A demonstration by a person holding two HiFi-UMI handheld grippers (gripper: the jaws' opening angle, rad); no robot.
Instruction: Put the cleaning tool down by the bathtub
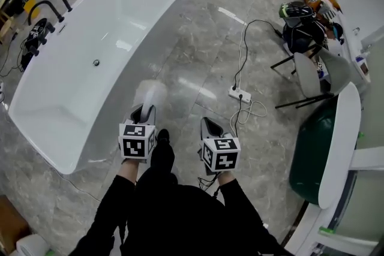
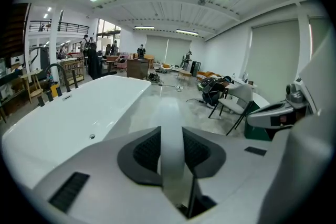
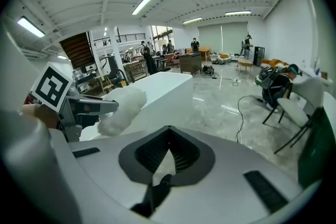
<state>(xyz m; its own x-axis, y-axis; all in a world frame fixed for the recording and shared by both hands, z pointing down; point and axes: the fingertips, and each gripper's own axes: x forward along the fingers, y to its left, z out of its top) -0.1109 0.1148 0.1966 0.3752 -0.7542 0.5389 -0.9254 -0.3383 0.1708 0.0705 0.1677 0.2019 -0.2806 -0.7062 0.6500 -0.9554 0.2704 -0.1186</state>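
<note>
Left tool (image 1: 144,112) clamped on the duster (image 1: 151,92) handle, fluffy head forward so I can lower it | duster in the air over the floor (image 1: 198,57), just beside the bathtub (image 1: 72,87) | right tool (image 1: 209,126) closed, empty, idle alongside

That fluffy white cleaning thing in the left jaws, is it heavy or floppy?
Probably light: the cleaning tool looks like soft fluff. Its flat white handle stands straight out of the left gripper, so likely fairly stiff. Unlikely to roll.
</note>
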